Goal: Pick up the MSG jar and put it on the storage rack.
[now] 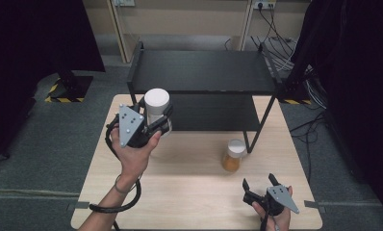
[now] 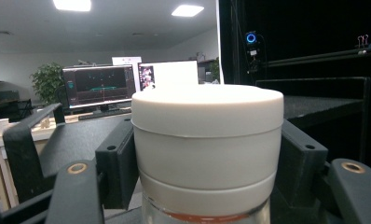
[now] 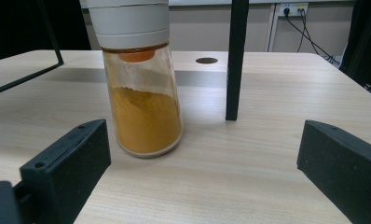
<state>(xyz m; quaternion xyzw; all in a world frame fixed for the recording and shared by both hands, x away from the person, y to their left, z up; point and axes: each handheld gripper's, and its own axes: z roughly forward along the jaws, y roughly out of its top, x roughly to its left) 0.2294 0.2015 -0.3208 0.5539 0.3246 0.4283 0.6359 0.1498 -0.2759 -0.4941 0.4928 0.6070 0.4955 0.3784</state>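
Up beside the black shelf [image 1: 201,72], left claw [image 1: 157,122] is clamped around a white-capped jar [image 1: 157,102] just under its lid. Glass looks slick and breakable, so that's a sensible hold. Right claw [image 1: 261,185] gapes empty on the bench [image 1: 189,192].

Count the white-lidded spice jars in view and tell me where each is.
2. One jar is held in the left tool, raised in front of the black shelf. The other jar, with orange powder, stands on the table ahead of the open right tool.
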